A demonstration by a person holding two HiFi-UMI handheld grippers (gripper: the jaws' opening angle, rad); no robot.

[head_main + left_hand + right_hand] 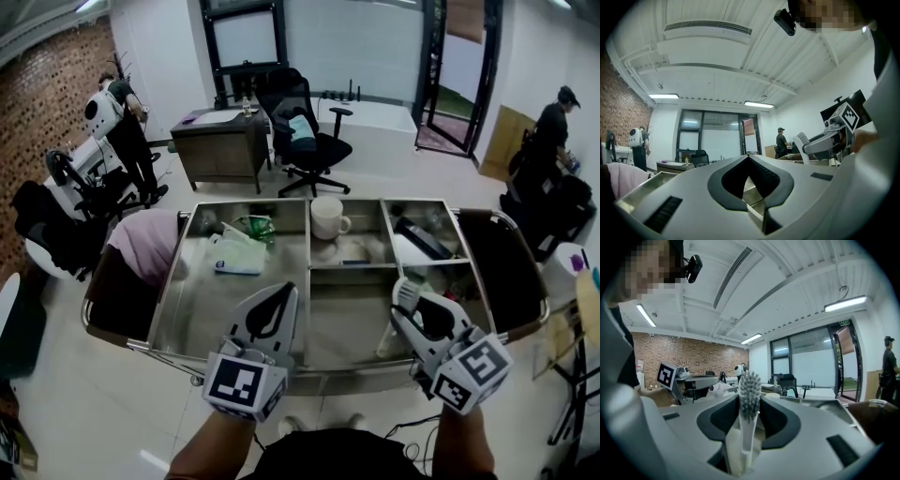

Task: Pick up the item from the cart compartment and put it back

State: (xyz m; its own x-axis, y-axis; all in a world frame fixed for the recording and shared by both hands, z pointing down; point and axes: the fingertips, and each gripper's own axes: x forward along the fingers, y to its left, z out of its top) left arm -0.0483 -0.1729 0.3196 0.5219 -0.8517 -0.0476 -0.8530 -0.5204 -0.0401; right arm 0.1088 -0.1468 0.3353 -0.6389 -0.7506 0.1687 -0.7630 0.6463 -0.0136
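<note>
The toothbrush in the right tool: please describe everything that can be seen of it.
The toothbrush looks like white plastic, with grey-white bristles facing the tool's camera. It lies along the right tool, whose jaws clamp its handle; the head sticks out past their tips. It is held above the steel cart; nothing else seems to touch it.

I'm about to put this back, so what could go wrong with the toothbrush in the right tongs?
The toothbrush is a narrow thing pinched in the right tongs, bristles up at their tips; it may twist or slip as it is lowered. The cart's dividers stand close together, so it could catch one or drop into the wrong compartment, for instance by the mug.
</note>
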